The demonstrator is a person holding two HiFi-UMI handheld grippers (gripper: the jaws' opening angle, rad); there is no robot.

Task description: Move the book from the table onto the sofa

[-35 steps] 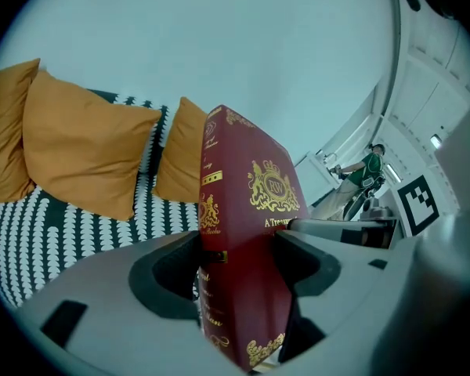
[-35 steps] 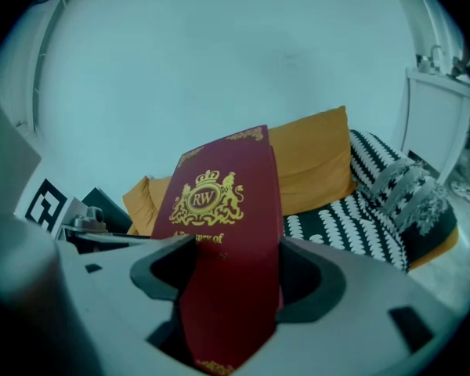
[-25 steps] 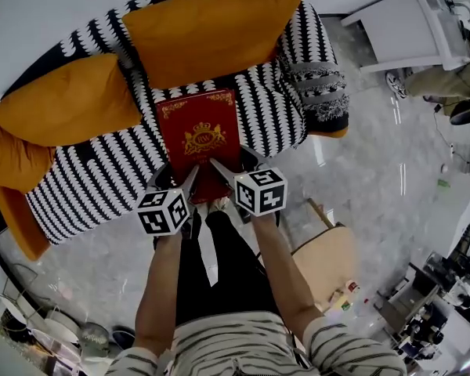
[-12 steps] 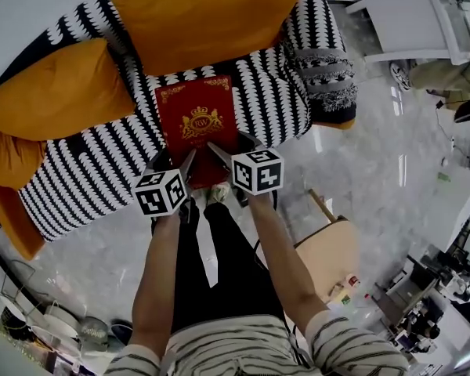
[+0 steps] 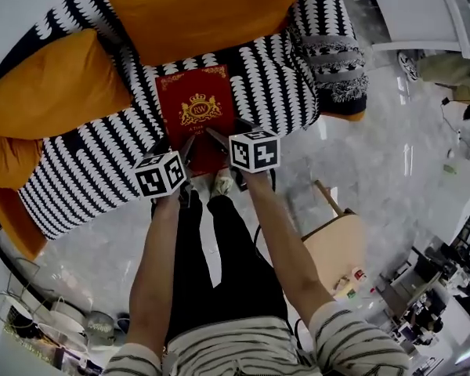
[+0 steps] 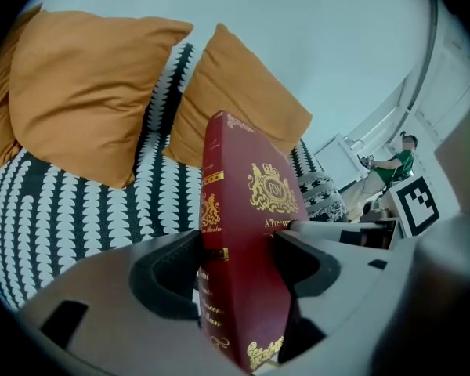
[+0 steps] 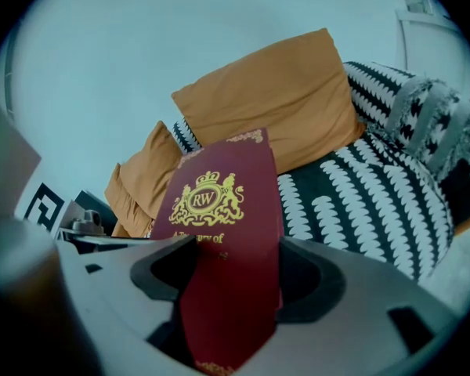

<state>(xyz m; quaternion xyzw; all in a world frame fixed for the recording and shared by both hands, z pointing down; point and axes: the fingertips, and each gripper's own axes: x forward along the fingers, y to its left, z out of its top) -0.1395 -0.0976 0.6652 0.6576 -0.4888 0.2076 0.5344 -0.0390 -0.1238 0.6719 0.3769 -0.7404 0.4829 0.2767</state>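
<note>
The book (image 5: 194, 114) was over the sofa (image 5: 78, 175) seat, its near edge at the seat's front edge, below the orange cushions (image 5: 196, 14). The left tongs (image 5: 188, 150) and the right tongs (image 5: 214, 139) were each clamped on that near edge. Whether it rested on the seat was unclear. Carrying looked nearly done; setting down and letting go remained.

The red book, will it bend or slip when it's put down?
Probably stiff: the red book juts out flat though the left hand-held gripper and right hand-held gripper pinch only its near edge. Its smooth-looking cover might slip. On the soft sofa it should lie flat.
</note>
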